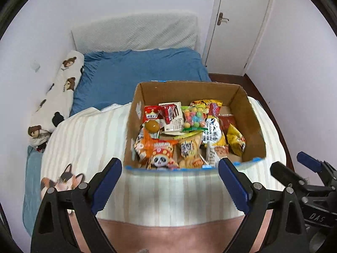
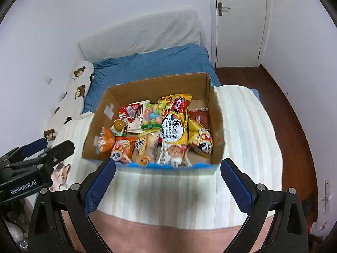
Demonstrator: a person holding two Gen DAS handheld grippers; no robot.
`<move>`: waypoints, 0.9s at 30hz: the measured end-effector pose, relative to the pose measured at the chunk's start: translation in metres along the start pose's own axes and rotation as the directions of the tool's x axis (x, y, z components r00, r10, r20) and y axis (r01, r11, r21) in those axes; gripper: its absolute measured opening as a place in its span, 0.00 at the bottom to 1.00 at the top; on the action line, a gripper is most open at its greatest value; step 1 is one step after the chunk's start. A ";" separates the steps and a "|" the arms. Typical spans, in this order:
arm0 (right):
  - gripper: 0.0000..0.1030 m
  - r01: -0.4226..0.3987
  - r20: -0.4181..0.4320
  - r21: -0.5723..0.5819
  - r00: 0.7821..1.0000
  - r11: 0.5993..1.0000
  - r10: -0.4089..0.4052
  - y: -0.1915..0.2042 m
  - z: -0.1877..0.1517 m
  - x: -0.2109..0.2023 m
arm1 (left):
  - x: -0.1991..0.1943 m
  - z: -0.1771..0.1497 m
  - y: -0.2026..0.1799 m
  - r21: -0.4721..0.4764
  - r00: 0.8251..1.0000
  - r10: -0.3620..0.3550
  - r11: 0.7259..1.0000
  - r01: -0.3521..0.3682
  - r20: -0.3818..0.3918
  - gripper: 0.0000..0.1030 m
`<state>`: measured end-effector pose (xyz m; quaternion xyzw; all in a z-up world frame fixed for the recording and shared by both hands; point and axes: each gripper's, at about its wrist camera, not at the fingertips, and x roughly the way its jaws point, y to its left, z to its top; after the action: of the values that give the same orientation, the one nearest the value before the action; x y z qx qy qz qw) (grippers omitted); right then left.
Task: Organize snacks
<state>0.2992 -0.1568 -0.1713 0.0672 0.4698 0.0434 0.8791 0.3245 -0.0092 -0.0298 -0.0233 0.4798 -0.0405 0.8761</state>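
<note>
The snacks (image 1: 185,135) are kept together in the open cardboard box (image 1: 252,126) on the striped blanket (image 1: 168,191), while the left gripper (image 1: 170,181) and the right gripper (image 2: 168,181) are held above its near edge, jaws wide open and empty, probably so that a packet can be chosen.
</note>
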 end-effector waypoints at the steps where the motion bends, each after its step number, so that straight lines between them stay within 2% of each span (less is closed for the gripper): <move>1: 0.99 -0.001 0.010 0.000 1.000 1.000 0.001 0.000 -0.005 -0.008 | -0.011 -0.008 0.000 -0.004 1.000 -0.003 1.000 0.003 0.012 0.91; 6: 1.00 0.011 0.069 -0.024 0.998 1.000 -0.009 0.008 -0.032 -0.051 | -0.045 -0.036 -0.003 0.015 0.999 0.018 1.000 -0.019 0.048 0.91; 12: 1.00 -0.015 0.086 -0.026 0.996 1.000 0.017 0.015 -0.059 -0.088 | -0.080 -0.065 -0.002 0.023 0.996 0.032 0.999 -0.034 0.085 0.91; 21: 1.00 0.012 0.169 -0.047 0.986 0.999 -0.004 0.029 -0.079 -0.140 | -0.121 -0.088 0.003 0.000 0.990 0.046 0.999 -0.047 0.137 0.91; 27: 1.00 0.014 0.198 -0.071 0.980 0.997 0.000 0.037 -0.086 -0.164 | -0.139 -0.091 0.004 0.000 0.984 0.047 0.999 -0.048 0.172 0.91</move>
<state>0.1363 -0.1368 -0.0784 0.0378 0.3785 0.0502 0.9235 0.1732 0.0074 0.0375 -0.0135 0.4027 -0.0184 0.9150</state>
